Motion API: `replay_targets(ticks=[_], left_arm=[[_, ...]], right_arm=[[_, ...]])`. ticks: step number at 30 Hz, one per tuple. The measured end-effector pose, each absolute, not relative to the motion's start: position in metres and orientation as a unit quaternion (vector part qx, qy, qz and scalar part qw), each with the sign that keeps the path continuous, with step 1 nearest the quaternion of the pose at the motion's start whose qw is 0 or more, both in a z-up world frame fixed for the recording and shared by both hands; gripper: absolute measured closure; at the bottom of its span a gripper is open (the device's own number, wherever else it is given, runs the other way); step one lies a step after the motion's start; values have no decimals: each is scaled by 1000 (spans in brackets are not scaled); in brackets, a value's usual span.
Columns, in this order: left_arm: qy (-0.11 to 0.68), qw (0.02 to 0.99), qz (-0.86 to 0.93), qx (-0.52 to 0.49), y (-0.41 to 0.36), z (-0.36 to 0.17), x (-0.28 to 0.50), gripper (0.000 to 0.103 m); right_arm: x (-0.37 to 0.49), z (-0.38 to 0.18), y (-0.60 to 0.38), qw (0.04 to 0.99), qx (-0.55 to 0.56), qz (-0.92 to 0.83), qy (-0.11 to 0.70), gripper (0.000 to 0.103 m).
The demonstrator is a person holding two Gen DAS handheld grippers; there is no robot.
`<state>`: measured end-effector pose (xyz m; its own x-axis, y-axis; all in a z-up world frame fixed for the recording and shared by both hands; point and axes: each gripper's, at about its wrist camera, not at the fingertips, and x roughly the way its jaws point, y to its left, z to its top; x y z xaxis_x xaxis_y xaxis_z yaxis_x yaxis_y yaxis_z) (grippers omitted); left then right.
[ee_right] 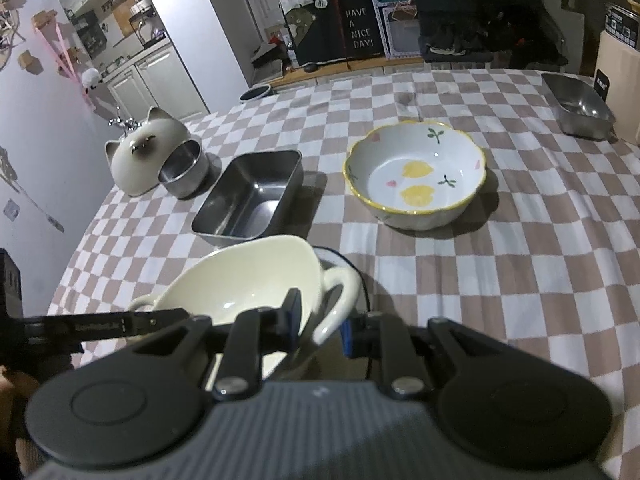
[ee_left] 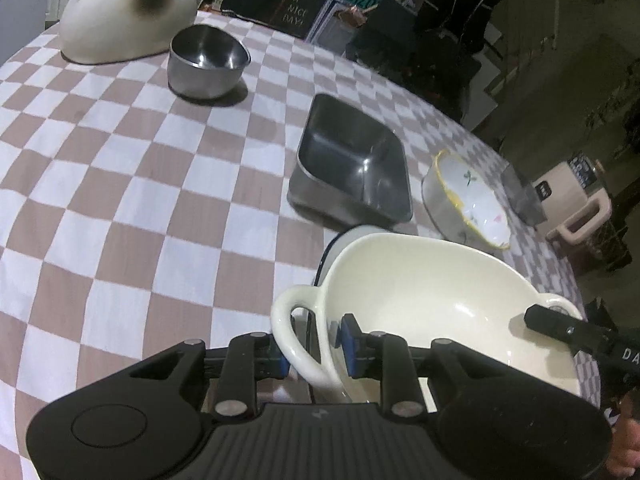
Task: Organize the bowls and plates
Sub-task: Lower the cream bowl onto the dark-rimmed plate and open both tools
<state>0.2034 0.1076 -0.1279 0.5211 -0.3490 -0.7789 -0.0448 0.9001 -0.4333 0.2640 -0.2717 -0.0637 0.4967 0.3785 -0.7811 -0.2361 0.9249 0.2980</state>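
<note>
Cream bowl: 2 loop handles, sitting on a dark-rimmed plate, empty. Left gripper narrow, pads flanking 1 handle, grip unclear; right gripper narrow at the other handle. Unsorted, all empty: steel tray, steel bowl, flowered bowl. Most sorting left.

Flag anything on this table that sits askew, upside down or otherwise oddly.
The cat-faced ceramic bowl lies upside down on the checked tablecloth, by the round steel bowl. The cream two-handled bowl sits tilted, partly over a dark-rimmed plate. No spills or damage show.
</note>
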Motion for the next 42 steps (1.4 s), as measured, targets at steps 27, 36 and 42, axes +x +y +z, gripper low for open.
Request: replay_targets(ticks=[27,36,42], left_arm=[[500,845,-99,-165,98,-128,206,72],[499,849,-106,-140,91,-125,206,70],[501,848,-108,-134,89,-125,206,70]], right_arm=[[269,-74,-267,839,38,168,516,76],[272,-85,-269,829,25,162,535,73],[275,-88,-269,828,25,156,538,71]])
